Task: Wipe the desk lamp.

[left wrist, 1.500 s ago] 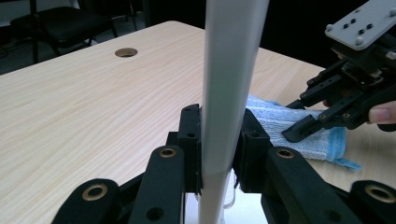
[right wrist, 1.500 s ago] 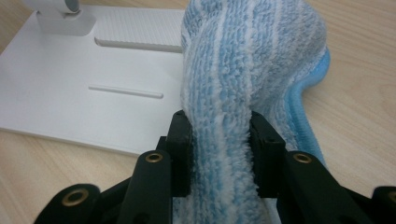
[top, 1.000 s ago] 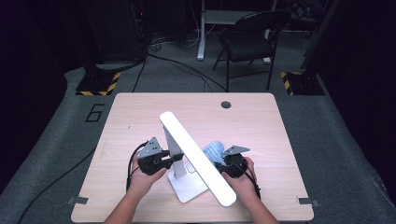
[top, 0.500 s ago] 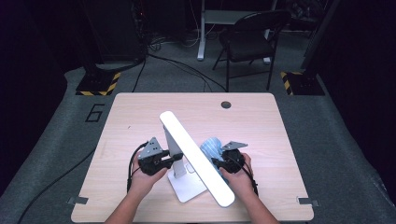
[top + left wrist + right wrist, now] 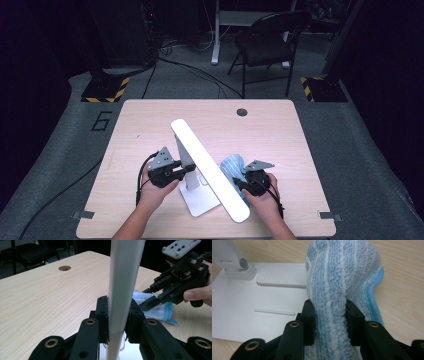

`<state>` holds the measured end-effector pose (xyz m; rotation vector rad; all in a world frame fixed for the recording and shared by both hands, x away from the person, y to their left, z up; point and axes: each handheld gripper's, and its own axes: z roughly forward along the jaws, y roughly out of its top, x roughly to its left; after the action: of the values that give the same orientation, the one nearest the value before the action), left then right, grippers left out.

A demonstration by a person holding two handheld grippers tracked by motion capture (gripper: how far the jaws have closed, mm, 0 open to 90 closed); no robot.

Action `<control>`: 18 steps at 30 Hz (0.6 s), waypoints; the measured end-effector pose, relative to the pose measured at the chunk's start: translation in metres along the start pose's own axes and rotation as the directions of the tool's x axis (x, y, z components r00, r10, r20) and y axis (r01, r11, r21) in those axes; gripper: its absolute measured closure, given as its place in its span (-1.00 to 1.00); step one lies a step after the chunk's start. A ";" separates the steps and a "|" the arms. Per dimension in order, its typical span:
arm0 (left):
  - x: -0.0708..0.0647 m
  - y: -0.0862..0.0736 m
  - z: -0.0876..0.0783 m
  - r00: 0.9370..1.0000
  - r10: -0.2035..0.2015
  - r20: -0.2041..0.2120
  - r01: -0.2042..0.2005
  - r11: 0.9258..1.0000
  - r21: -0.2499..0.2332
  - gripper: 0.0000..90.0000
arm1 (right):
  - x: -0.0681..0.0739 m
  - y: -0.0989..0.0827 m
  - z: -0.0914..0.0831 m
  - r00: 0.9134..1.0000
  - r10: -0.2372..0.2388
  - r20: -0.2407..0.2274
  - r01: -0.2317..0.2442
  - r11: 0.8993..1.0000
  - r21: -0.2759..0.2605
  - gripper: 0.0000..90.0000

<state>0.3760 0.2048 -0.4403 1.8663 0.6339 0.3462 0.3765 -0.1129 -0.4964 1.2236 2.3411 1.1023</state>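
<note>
The white desk lamp (image 5: 200, 165) stands near the front edge of the desk (image 5: 280, 130); its upright post is clamped by the left gripper (image 5: 117, 322), and a blue striped cloth (image 5: 337, 285), just right of the lamp's base (image 5: 242, 312), is pinched by the right gripper (image 5: 329, 322). The post should be held steady while the cloth is drawn along the lamp with light, even pressure. The lamp's long head is seen whole from the high view, whereas the base's ribbed pad and the hinge are revealed in the right gripper view.
</note>
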 end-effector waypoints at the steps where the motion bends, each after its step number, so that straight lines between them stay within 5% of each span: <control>1: 0.000 0.000 0.001 1.000 -0.009 -0.002 0.009 1.000 -0.011 0.68 | 0.000 -0.001 -0.002 1.000 0.000 0.003 0.000 1.000 -0.008 0.46; 18: 0.003 0.010 0.022 0.999 -0.013 -0.032 0.013 1.000 -0.001 0.69 | -0.011 -0.009 -0.019 0.999 0.036 0.035 -0.033 0.996 -0.083 0.43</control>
<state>0.3928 0.1870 -0.4396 1.8581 0.6671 0.3687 0.3671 -0.1339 -0.4911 1.2487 2.2327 1.1653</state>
